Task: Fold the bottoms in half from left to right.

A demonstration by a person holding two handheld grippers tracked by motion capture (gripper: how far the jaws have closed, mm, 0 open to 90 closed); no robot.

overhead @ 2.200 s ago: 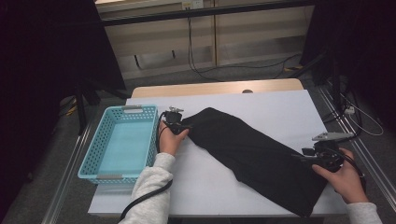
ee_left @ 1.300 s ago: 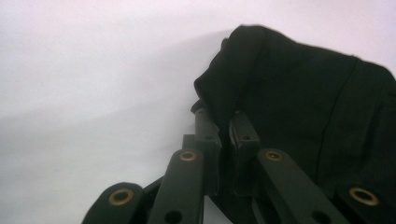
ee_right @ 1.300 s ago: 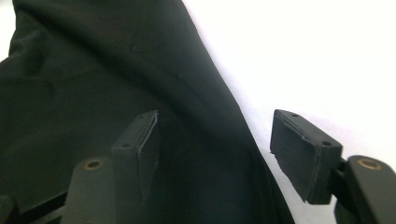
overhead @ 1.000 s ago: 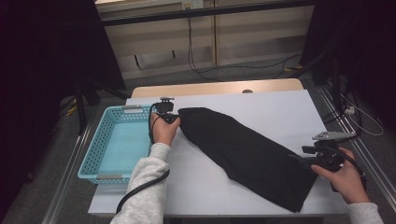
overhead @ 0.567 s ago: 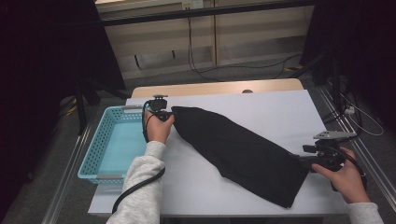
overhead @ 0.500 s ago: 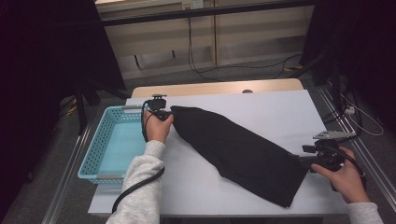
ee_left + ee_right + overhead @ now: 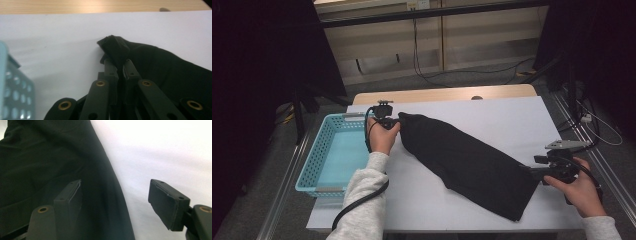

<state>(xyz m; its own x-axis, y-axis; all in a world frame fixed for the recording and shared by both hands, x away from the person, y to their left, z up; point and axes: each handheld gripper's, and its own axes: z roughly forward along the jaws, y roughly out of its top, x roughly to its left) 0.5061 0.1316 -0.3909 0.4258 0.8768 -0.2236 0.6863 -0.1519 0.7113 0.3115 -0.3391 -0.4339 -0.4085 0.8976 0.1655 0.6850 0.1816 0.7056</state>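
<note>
A long black cloth (image 7: pixel 462 160) lies slantwise on the white table (image 7: pixel 512 120), from the far left down to the near right. My left gripper (image 7: pixel 396 121) is shut on the cloth's far-left corner, beside the basket. In the left gripper view its jaws (image 7: pixel 121 63) pinch a bunched fold of the cloth (image 7: pixel 155 62). My right gripper (image 7: pixel 534 172) sits at the cloth's near-right end. In the right gripper view it (image 7: pixel 116 192) stands open; one jaw is over the cloth (image 7: pixel 50 157), the other over bare table, and the cloth's edge runs between them.
A light blue mesh basket (image 7: pixel 314 165) stands at the table's left edge, with nothing showing inside it. A wooden strip (image 7: pixel 442 95) runs along the table's far side. Cables and dark furniture lie on the floor beyond.
My left gripper has drawn the cloth's corner leftward and farther away, toward the basket, and the whole cloth slid left with it. The right hand has stayed in place.
</note>
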